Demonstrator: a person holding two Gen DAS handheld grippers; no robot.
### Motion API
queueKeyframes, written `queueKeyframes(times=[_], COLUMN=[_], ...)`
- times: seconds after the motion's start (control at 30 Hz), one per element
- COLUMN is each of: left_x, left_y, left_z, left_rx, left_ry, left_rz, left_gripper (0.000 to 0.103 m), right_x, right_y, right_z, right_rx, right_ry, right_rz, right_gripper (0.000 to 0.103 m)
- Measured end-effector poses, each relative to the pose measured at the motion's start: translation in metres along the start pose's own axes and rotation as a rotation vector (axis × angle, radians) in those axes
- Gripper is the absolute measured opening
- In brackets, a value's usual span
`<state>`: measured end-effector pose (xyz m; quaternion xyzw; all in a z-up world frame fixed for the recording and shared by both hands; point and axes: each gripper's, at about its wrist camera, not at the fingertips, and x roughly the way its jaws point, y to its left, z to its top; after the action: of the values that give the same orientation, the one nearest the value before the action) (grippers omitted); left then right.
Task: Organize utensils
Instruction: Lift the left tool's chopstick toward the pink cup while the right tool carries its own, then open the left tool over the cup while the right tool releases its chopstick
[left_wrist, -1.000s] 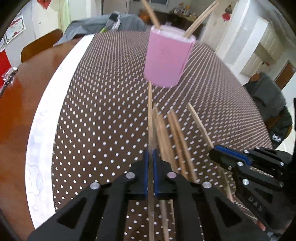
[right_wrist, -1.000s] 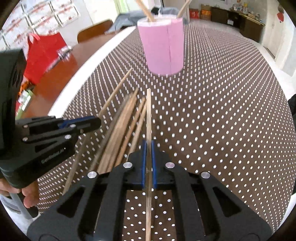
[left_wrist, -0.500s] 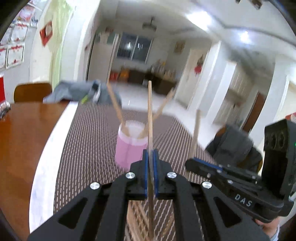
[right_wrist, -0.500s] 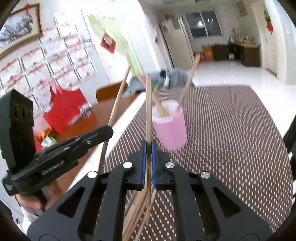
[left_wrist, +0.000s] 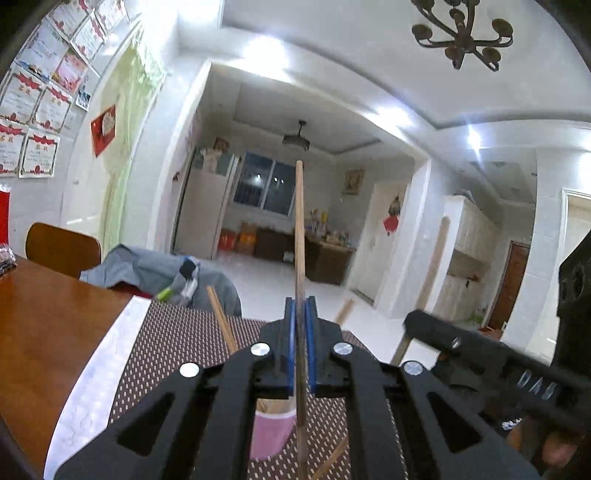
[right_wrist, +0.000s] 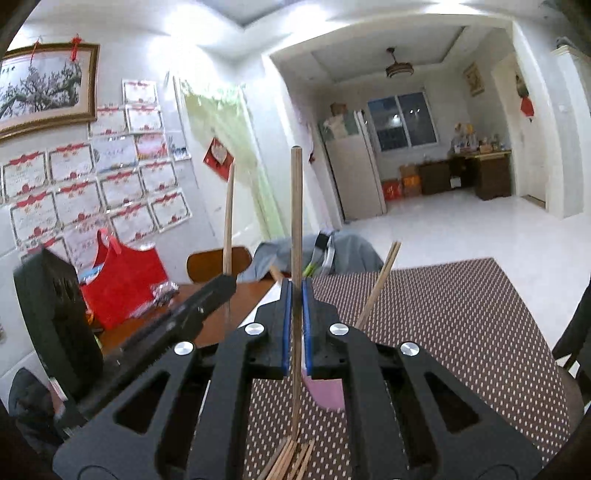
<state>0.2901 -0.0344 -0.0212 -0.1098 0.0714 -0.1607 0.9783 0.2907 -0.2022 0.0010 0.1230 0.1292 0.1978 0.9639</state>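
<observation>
My left gripper (left_wrist: 300, 314) is shut on a wooden chopstick (left_wrist: 300, 236) that stands upright above the table. My right gripper (right_wrist: 295, 295) is shut on another wooden chopstick (right_wrist: 295, 214), also upright. The pink cup (left_wrist: 272, 430) sits below and just ahead of both grippers, mostly hidden behind the fingers; it shows in the right wrist view (right_wrist: 327, 391) too. Two chopsticks stand in the cup, one leaning left (left_wrist: 221, 319) and one leaning right (right_wrist: 378, 284). Several loose chopsticks (right_wrist: 291, 459) lie on the dotted brown mat (right_wrist: 443, 332) under my right gripper.
The mat covers a brown wooden table (left_wrist: 48, 332) with a white strip (left_wrist: 99, 373) along its left edge. A wooden chair (left_wrist: 61, 249) with grey clothing (left_wrist: 155, 271) stands at the far end. A red bag (right_wrist: 122, 280) sits on the table's left.
Both grippers have risen from the mat and tilted up, each lifting its chopstick upright. The cup has dropped from the middle of view to below the fingers.
</observation>
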Motion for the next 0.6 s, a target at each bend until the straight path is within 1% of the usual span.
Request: queueKeyframes(times=[0.1, 0.27, 0.5, 0.6], left_x=[0.008, 0.019, 0.031, 0.039], left_y=[0.001, 0.008, 0.012, 0.015], left_z=[0.000, 0.001, 0.004, 0.003], left_rx=[0.016, 0.014, -0.001, -0.004], left_ry=[-0.029, -0.071, -0.133, -0.152], left_rz=[0.029, 0.039, 0.035, 0.040], left_gripper=[0.006, 0.006, 0.006, 0.006], right_x=[0.002, 0.007, 0.020, 0.027], right_y=[0.000, 0.002, 0.000, -0.003], right_z=[0.006, 0.010, 0.006, 0.003], right_rx=[-0.013, -0.033, -0.039, -0.050], right_ry=[-0.067, -0.161, -0.229, -0.227], right_rz=[-0.039, -0.073, -0.102, -0.124], right_gripper=[0.006, 0.006, 0.006, 0.006])
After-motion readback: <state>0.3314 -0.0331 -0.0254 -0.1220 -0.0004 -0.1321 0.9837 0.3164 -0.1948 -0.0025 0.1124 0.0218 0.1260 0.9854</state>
